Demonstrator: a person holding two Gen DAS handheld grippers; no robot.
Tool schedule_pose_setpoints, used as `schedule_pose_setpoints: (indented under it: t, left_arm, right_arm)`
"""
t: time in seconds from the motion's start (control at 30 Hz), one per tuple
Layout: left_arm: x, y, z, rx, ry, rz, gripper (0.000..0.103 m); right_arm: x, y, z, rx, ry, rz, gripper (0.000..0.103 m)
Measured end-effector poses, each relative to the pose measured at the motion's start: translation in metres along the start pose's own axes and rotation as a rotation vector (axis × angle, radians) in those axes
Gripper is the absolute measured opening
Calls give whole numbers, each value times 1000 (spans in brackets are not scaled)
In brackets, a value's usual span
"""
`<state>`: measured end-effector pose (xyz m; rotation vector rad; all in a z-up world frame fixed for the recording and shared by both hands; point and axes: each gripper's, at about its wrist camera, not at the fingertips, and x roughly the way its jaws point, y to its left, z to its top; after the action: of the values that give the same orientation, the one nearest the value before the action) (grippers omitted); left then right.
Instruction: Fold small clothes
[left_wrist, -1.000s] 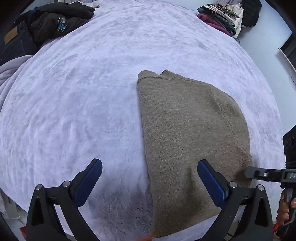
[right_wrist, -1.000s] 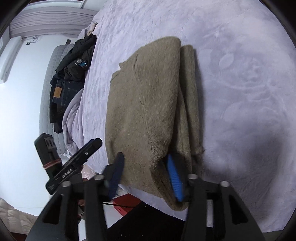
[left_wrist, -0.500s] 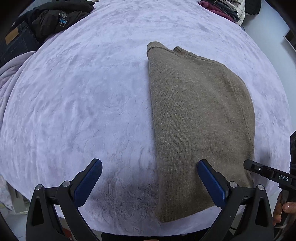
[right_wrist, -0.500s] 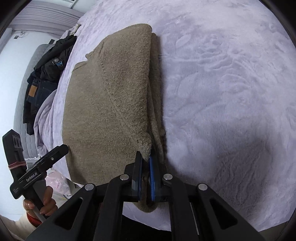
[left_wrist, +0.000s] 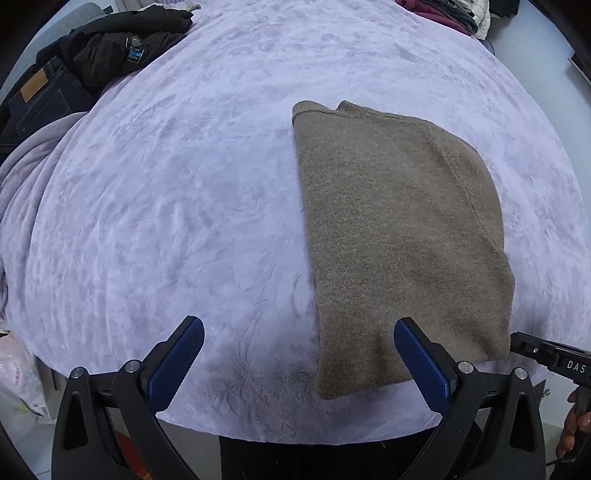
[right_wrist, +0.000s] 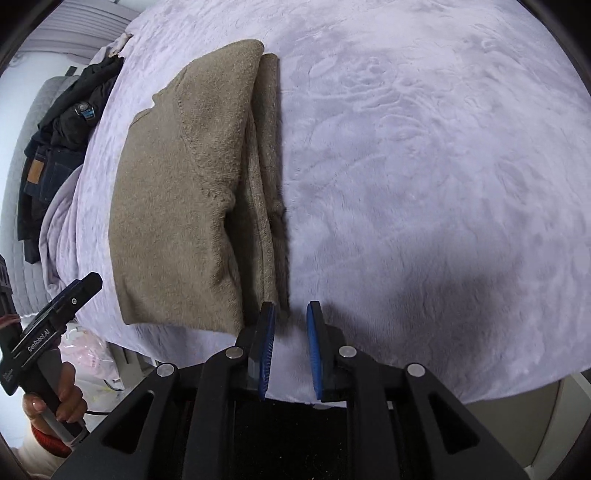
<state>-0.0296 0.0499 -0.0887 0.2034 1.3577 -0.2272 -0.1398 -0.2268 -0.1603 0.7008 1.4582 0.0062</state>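
Right gripper (right_wrist: 290, 345) just opening, jaws slightly apart, nothing between them; sits just beside near right corner of brown sweater (right_wrist: 184, 206). Left gripper (left_wrist: 295, 365) wide apart, empty, hovering over near edge. Sweater lies folded lengthwise on lilac blanket (left_wrist: 166, 203), sleeve layers showing along right side. Next fold likely hem toward collar: pinch all layers at both near corners, lift evenly, keep edges aligned.

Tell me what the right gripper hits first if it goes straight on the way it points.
Probably the lavender blanket: the right gripper, fingers just opened with nothing between them, points just beside the folded brown sweater. Depth is unclear.
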Motion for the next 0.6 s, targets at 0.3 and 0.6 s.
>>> schedule_pose_setpoints:
  t: [0.3, 0.6]
  left_arm:
    - [-25, -3, 0, 9, 11, 8, 103]
    - [-42, 0, -1, 2, 16, 17, 103]
  right_arm:
    - [-31, 29, -1, -11, -36, -5, 21]
    - [-60, 74, 7, -108, -87, -54, 73]
